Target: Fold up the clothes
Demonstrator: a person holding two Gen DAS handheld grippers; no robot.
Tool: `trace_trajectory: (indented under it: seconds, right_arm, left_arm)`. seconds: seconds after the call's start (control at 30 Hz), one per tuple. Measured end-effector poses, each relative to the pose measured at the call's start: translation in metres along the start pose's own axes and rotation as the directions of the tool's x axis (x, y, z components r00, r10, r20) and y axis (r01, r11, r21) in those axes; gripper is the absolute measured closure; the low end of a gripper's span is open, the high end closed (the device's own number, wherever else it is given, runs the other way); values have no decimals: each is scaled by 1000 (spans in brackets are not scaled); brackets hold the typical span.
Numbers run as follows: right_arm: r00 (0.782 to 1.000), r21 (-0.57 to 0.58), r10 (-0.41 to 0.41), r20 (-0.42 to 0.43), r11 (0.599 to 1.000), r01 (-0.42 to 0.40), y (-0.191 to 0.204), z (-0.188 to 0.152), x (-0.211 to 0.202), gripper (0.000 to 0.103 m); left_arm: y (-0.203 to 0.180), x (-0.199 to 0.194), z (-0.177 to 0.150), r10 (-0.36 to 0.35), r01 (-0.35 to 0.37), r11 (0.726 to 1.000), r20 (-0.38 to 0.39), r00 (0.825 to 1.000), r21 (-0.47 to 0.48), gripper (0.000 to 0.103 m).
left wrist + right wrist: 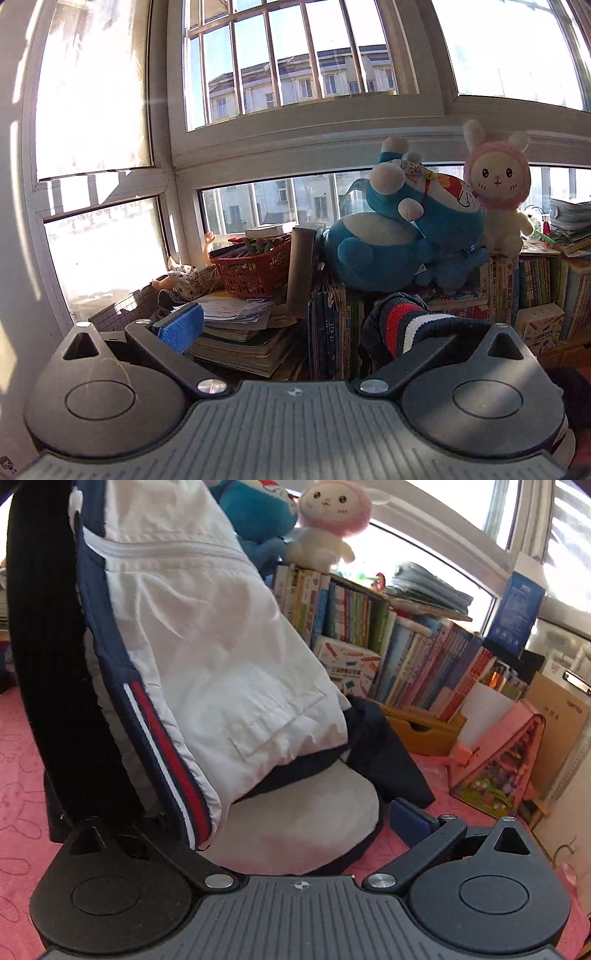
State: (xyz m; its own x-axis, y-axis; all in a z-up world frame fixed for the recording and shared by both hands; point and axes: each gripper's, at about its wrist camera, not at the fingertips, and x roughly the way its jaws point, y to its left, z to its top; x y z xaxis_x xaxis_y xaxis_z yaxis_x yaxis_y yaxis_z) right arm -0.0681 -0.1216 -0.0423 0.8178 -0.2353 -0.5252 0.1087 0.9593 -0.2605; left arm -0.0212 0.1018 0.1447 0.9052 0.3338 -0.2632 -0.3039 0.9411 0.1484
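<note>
One jacket (207,635) is hanging up in front of the right gripper (266,823), white shell, navy trim, a red-and-white stripe running down its edge, with its lower end resting on the pink bunny-print blanket (22,768). The right jaws are standing at their widest and pressing on nothing, though the jacket's hem is draping right down between them. The left gripper (291,325) is lifted toward the window (295,55), jaws apart; the striped knit cuff (402,325) is lying over the right-hand finger, and whether it is pinched I cannot tell. Counting toys: two blue plush cats (402,229), one pink-hooded bunny plush (498,192), one doll (188,277). One red basket (255,269) is sitting on stacked papers. Rows of books (424,653) are lining the wall under the sunny windows.
</note>
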Motion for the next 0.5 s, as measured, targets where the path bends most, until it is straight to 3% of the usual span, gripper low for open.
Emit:
trace_trajectory:
  seconds: [0.13, 0.23, 0.3, 0.37, 0.47, 0.5]
  right_arm:
    - [991, 26, -137, 5, 990, 137, -61, -1, 4, 0]
    - [968, -7, -207, 139, 978, 210, -102, 4, -27, 0]
    - [959, -108, -208, 194, 967, 231, -114, 1, -41, 0]
    - [985, -270, -148, 84, 949, 165, -116, -21, -32, 0]
    - [992, -394, -114, -56, 915, 83, -113, -63, -30, 0]
    - [990, -422, -119, -82, 904, 73, -110, -76, -34, 0]
  left_arm:
    - [7, 7, -31, 2, 3, 999, -130, 991, 39, 0]
    - [24, -1, -65, -28, 30, 1000, -222, 975, 4, 0]
    - [33, -6, -92, -69, 66, 998, -304, 950, -21, 0]
    - [33, -3, -124, -95, 96, 995, -430, 898, -18, 0]
    - [31, 3, -185, -132, 139, 989, -647, 751, -40, 0]
    - [28, -2, -194, -130, 151, 988, -660, 740, -27, 0]
